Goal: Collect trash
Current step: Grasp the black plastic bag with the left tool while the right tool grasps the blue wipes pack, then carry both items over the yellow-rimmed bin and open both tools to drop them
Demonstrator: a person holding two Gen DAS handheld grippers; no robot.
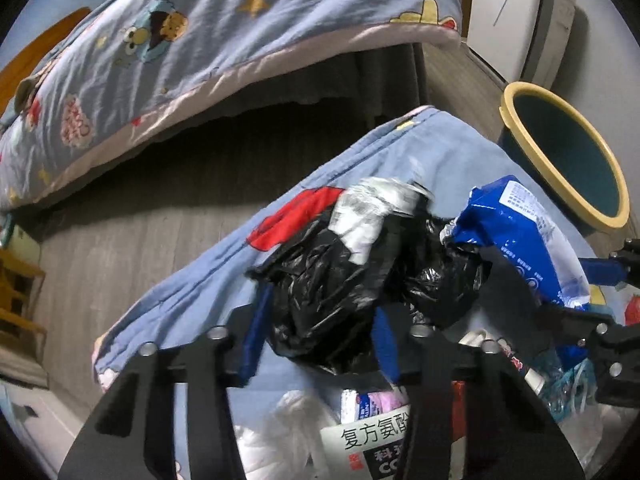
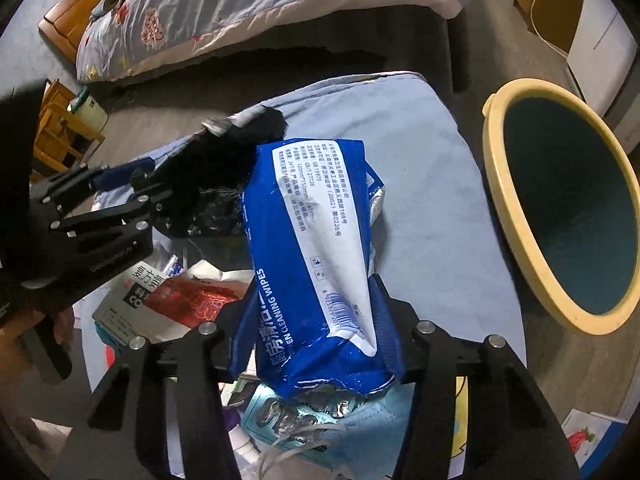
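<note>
On the left, the left gripper (image 1: 320, 320) is clamped on a crumpled black plastic bag (image 1: 320, 280), its blue-padded fingers (image 1: 256, 332) pressing either side of the bundle; a scrap of grey-white printed wrapper (image 1: 372, 208) sticks out of the top of the bag. The left wrist view shows this hold head-on, while the right wrist view shows the same left gripper (image 2: 168, 196) from the side, coming in from the left edge with the black bag (image 2: 224, 172) held above the surface. Below both lies a round surface draped in a light blue cartoon-print cloth (image 1: 192, 292), strewn with litter: a white medicine box with black Chinese lettering (image 1: 368, 440), white crumpled plastic (image 1: 296, 416) and, seen only from the right wrist, a red printed packet (image 2: 192, 296) and a light blue face mask (image 2: 360, 436). Further right, the right gripper (image 2: 316, 340) is closed around a blue and white pack of cleaning wipes (image 2: 312, 240), held up off the cloth; the left wrist view catches only the torn top of that pack (image 1: 516, 224). At far right stands a teal plastic bin with a pale yellow rim (image 2: 516, 216), just beside the cloth's edge, its mouth open towards both cameras. Behind everything runs a bed with a blue cartoon quilt (image 1: 180, 48) on a grey wood-grain floor (image 1: 120, 232)
</note>
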